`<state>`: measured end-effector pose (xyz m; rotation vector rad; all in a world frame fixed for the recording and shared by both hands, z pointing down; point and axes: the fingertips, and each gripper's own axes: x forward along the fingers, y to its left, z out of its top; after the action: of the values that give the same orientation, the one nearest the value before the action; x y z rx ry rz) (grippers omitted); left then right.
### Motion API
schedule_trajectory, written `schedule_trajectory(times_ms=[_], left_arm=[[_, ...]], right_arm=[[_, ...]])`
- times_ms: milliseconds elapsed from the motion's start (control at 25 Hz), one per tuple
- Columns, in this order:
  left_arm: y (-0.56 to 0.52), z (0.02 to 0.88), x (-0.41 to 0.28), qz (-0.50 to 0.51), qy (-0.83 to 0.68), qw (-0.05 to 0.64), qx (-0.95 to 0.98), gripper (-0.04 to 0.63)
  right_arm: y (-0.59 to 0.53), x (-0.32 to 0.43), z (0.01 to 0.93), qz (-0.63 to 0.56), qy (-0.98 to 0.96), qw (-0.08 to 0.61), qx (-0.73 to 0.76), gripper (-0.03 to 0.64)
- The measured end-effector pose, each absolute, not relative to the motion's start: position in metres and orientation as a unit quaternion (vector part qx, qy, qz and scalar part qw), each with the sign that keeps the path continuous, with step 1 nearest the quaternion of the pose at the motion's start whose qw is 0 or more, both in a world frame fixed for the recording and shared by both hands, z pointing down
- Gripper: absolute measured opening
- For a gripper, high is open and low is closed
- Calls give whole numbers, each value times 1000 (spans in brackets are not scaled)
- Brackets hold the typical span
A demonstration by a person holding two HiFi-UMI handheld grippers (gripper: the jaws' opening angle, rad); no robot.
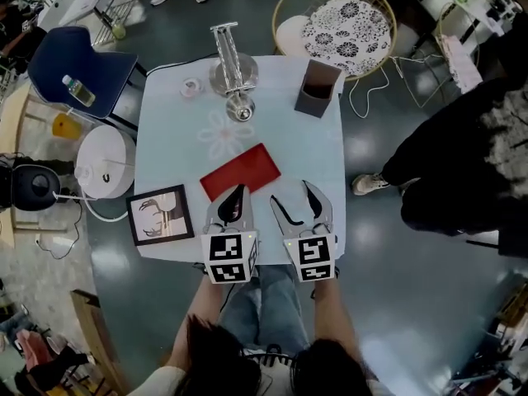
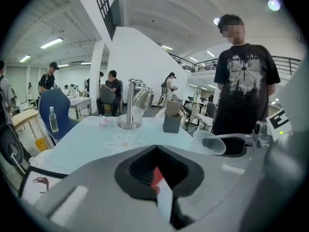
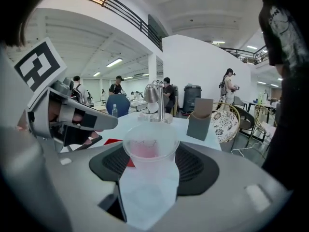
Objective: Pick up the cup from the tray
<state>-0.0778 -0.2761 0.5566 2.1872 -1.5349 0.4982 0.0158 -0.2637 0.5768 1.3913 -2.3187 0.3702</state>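
A clear plastic cup (image 3: 149,151) with a pinkish tint at its bottom sits between the jaws of my right gripper (image 1: 291,195), which is shut on it and holds it above the near edge of the table. The left gripper view shows the same cup (image 2: 208,142) off to its right. The red tray (image 1: 241,172) lies flat on the pale blue table (image 1: 173,130). My left gripper (image 1: 238,192) hangs over the tray's near edge with its jaws closed together. Red from the tray shows through the gap behind its tips (image 2: 155,149).
At the table's far side stand a steel stand with a spout (image 1: 231,68), a small pink item (image 1: 190,87) and a grey box holder (image 1: 318,87). A framed picture (image 1: 161,214) lies at the near left corner. A person in black (image 1: 462,163) stands to the right.
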Motion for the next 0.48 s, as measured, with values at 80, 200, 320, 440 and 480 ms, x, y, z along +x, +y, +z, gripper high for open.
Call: schedule_trajectory(times_ms=[80, 200, 320, 440, 480], left_arm=[[-273, 555, -68, 173, -545, 217, 791, 0], [-274, 550, -50, 163, -533, 215, 802, 0], [-273, 551, -46, 159, -529, 215, 806, 0], [-272, 557, -36, 167, -521, 212, 810, 0], [-271, 559, -32, 168, -518, 213, 812, 0]], right_arm=[[-259, 26, 575, 135, -827, 205, 506, 316], [-253, 45, 576, 134, -818, 210, 518, 314], [-246, 46, 586, 142, -819, 212, 515, 314], [-241, 51, 600, 151, -815, 220, 514, 313], [-240, 54, 605, 153, -813, 224, 515, 313]])
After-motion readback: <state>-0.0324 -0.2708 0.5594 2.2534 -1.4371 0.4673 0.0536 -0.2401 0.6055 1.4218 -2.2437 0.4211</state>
